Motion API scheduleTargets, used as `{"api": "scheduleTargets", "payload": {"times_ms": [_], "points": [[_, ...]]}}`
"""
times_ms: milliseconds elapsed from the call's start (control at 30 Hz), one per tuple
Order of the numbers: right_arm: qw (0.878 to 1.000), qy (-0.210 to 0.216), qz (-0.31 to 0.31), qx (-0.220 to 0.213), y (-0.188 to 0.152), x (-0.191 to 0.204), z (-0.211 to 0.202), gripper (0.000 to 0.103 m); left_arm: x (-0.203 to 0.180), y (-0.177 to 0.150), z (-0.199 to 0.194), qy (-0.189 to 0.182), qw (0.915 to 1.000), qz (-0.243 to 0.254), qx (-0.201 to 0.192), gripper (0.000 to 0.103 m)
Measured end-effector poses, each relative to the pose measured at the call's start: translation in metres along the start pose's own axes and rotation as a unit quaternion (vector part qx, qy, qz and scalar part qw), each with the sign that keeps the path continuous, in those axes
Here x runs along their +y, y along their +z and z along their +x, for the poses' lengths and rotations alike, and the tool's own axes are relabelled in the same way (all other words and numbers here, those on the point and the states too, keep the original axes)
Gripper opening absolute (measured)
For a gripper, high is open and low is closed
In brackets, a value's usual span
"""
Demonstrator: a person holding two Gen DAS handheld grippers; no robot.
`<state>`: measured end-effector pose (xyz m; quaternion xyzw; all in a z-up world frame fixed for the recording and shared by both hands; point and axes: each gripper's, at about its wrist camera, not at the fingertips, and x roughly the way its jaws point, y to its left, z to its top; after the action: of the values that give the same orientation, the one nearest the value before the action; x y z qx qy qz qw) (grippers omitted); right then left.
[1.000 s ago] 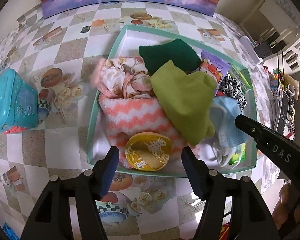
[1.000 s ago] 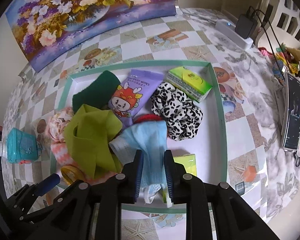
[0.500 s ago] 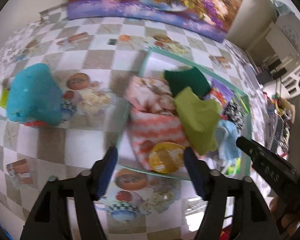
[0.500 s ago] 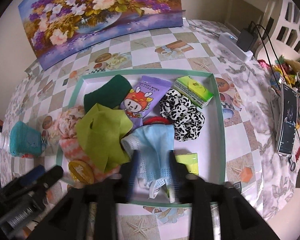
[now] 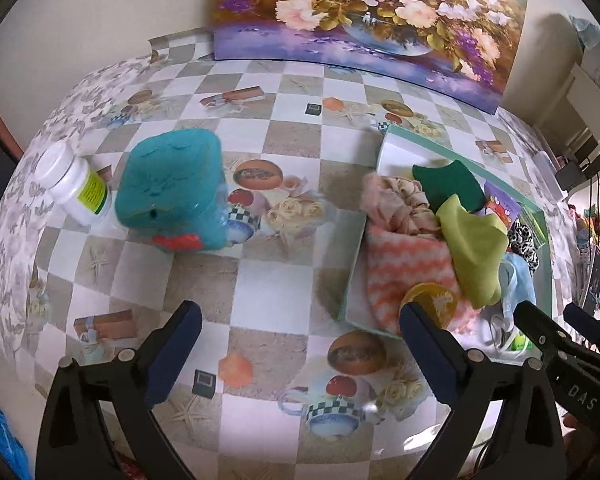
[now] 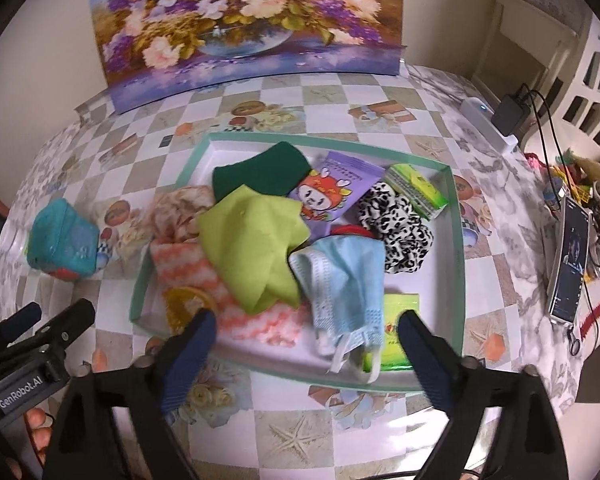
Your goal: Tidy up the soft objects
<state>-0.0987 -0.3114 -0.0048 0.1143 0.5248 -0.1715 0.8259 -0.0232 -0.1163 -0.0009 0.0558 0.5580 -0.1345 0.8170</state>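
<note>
A teal-rimmed white tray [image 6: 458, 240] holds a light blue face mask [image 6: 344, 268], a lime cloth [image 6: 252, 236], a dark green cloth [image 6: 260, 172], a pink zigzag cloth [image 6: 188, 268] and a leopard scrunchie [image 6: 400, 232]. My right gripper [image 6: 306, 320] hangs over the tray's near edge, jaws opening wide. The mask lies in the tray under the gap, and neither pad touches it. My left gripper [image 5: 300, 316] hovers over bare tablecloth left of the tray [image 5: 352, 272], jaws opening, nothing between them.
A teal box [image 5: 172, 188] and a white bottle [image 5: 72, 184] stand left of the tray. Tissue packs [image 6: 332, 192] and a yellow disc [image 6: 188, 300] also lie in the tray. A phone [image 6: 572, 256], cables and clutter crowd the right edge. A flower painting [image 6: 244, 20] leans behind.
My right gripper let go of the blue mask, opened wide and pulled up and back. My left gripper opened wider and swung left, off the tray, bringing the teal box and bottle into view.
</note>
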Motion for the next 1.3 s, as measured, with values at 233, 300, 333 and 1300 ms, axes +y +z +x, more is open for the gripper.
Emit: {"api": "scheduleTargets", "payload": {"times_ms": [233, 300, 333, 1300], "points": [[1.0, -0.001, -0.01, 0.0, -0.009, 0.009, -0.003, 0.103, 0.008, -0.011, -0.004, 0.008, 0.9999, 0.006, 0.003, 0.099], [1.0, -0.001, -0.01, 0.0, -0.011, 0.01, -0.003, 0.103, 0.01, -0.013, -0.007, 0.006, 1.0, 0.004, -0.001, 0.099], [1.0, -0.002, -0.01, -0.001, -0.012, 0.01, -0.004, 0.103, 0.011, -0.014, -0.009, 0.006, 1.0, 0.003, -0.003, 0.099], [1.0, -0.004, -0.006, -0.009, -0.017, 0.011, -0.011, 0.103, 0.019, -0.018, -0.023, 0.059, 0.9981, -0.008, -0.013, 0.099]]}}
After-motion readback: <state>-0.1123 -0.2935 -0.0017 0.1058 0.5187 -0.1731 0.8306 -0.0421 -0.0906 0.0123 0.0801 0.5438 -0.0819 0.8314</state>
